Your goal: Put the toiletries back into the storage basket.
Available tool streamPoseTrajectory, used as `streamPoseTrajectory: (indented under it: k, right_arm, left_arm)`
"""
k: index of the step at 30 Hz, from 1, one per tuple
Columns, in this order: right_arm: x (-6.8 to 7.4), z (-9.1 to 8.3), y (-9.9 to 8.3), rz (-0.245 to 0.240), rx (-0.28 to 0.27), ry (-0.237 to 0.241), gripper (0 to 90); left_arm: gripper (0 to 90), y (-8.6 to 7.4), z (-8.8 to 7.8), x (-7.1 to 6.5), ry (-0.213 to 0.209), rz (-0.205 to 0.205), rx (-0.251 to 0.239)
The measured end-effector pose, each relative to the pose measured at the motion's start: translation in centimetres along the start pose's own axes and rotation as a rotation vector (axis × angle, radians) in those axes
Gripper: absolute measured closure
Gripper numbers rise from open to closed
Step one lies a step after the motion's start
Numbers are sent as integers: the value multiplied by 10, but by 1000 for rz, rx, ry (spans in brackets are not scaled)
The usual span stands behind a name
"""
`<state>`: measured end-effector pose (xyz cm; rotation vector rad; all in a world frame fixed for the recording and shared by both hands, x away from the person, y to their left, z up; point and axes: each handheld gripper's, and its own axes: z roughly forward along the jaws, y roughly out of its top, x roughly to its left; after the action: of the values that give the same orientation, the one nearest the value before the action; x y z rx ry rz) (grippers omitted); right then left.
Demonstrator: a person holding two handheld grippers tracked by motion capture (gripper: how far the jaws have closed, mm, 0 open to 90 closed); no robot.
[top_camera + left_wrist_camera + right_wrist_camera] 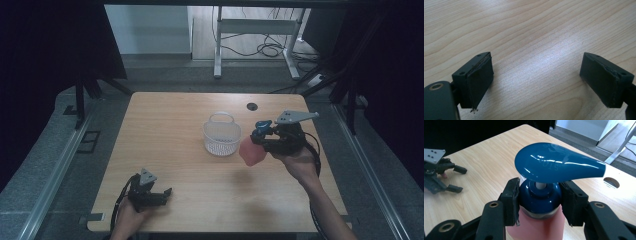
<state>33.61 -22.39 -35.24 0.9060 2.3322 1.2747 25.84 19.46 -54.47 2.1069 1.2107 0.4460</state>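
Right of centre in the high view, the right gripper (pixel 260 142) pinches a pink pump bottle (pixel 251 151) by its blue collar, beside the white basket (pixel 221 135), probably its destination; lower left, the left gripper (pixel 162 194) rests on the surface (pixel 175 115), jaws spread.

Grey floor (pixel 45 165), white desk frame (pixel 260 30) behind.

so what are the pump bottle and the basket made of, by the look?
Pump bottle: glossy blue pump head with sharp highlights, likely hard plastic; pink body below looks matte, probably plastic too. Basket: white openwork walls with a thin hoop handle, likely moulded plastic, though coated wire is possible.
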Motion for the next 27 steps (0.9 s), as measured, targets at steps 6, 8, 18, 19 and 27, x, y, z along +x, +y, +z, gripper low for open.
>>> streamPoseTrajectory:
  k: [6, 8, 18, 19, 27]
  right_arm:
    - [-2, 4, 8, 5, -5, -3, 527]
    - [-3, 6, 11, 3, -7, -8, 527]
    - [-4, 18, 26, -13, -7, -24, 528]
    - [-4, 19, 27, -15, -7, -25, 527]
    - [-6, 29, 38, -13, -11, -32, 527]
  left_arm:
    - [113, 0, 0, 0, 0, 0, 0]
    - [113, 0, 0, 0, 0, 0, 0]
    - [113, 0, 0, 0, 0, -1, -1]
    - [113, 0, 0, 0, 0, 0, 0]
    - [113, 0, 0, 0, 0, 0, 0]
